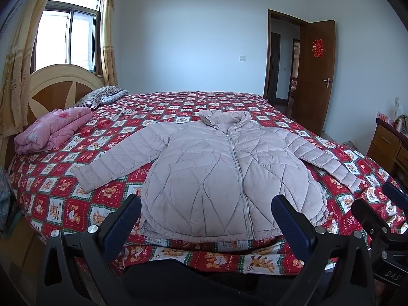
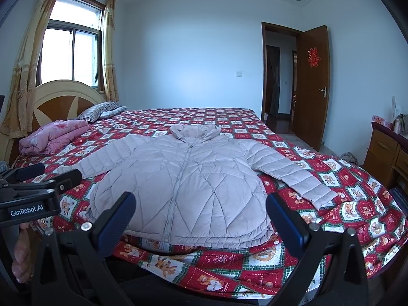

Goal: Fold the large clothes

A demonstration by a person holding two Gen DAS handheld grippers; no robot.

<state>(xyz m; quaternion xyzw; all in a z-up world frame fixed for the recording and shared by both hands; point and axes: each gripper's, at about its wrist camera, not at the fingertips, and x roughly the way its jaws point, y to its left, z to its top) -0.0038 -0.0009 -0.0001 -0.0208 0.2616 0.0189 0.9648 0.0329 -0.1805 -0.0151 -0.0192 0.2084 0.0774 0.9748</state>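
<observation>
A pale pink quilted puffer jacket [image 1: 216, 168] lies flat and zipped, front up, on the bed with both sleeves spread out; it also shows in the right wrist view [image 2: 188, 186]. My left gripper [image 1: 206, 219] is open and empty, held in front of the jacket's hem near the bed's front edge. My right gripper [image 2: 200, 216] is open and empty, also in front of the hem. The right gripper shows at the right edge of the left wrist view [image 1: 377, 211]. The left gripper shows at the left of the right wrist view [image 2: 43, 181].
The bed has a red patterned bedspread [image 1: 84, 191]. A folded pink quilt [image 1: 51, 130] and a striped pillow [image 1: 99, 97] lie by the headboard at left. A wooden dresser [image 1: 390, 142] stands at right. An open door [image 1: 316, 76] is at the back right.
</observation>
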